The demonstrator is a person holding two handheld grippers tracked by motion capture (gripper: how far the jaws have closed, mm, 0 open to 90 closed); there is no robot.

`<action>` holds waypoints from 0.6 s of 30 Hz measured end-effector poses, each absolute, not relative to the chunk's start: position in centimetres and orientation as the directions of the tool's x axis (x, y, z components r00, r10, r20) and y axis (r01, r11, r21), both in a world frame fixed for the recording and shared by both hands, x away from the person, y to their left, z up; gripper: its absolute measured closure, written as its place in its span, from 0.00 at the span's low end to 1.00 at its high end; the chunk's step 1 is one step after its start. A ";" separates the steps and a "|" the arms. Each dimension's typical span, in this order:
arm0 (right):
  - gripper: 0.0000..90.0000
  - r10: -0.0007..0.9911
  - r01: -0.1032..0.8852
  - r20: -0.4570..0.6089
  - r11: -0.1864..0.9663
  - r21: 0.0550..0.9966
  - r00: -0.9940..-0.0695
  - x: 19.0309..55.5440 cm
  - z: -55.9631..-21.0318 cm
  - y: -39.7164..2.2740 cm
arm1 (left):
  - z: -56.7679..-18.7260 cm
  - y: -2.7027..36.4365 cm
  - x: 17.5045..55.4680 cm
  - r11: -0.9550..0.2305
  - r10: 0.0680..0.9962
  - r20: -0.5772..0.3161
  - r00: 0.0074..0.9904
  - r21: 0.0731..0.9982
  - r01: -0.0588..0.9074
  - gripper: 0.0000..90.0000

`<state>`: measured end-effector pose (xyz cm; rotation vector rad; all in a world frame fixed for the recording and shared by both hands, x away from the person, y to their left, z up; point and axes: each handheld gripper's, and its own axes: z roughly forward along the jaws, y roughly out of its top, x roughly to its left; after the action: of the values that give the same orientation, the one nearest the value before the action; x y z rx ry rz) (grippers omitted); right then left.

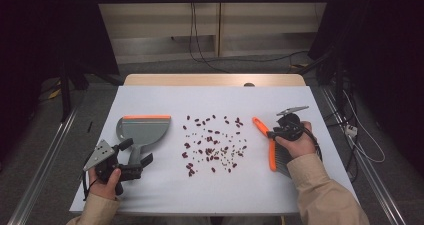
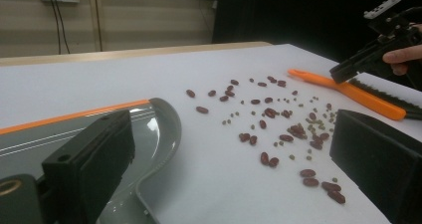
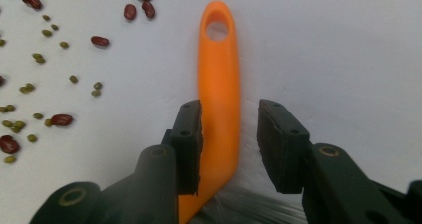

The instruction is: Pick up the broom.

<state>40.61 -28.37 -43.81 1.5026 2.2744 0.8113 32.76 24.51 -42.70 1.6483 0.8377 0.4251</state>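
Observation:
A grey dustpan with an orange front lip lies at the left of the white table sheet. My left gripper stands open, its jaws wide apart on either side of the pan's handle; in the left gripper view the pan lies by its left jaw. An orange-handled brush lies at the right. My right gripper straddles the brush handle: one pad sits against it and a gap shows at the other. Red and small green beans are scattered between pan and brush.
The beans spread over the middle of the sheet. The wooden table edge runs along the back. Cables hang down the far wall. Metal rails flank the table on the floor.

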 end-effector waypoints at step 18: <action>0.77 0.886 0.832 0.112 0.372 0.411 -0.451 44.4 -44.2 -27.8 | -42.9 24.4 32.9 -0.063 0.718 -0.166 0.677 0.952 0.300 0.04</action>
<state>44.39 -27.83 -44.23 1.5703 2.4936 0.6307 32.91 24.40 -42.87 1.6499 0.8404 0.4190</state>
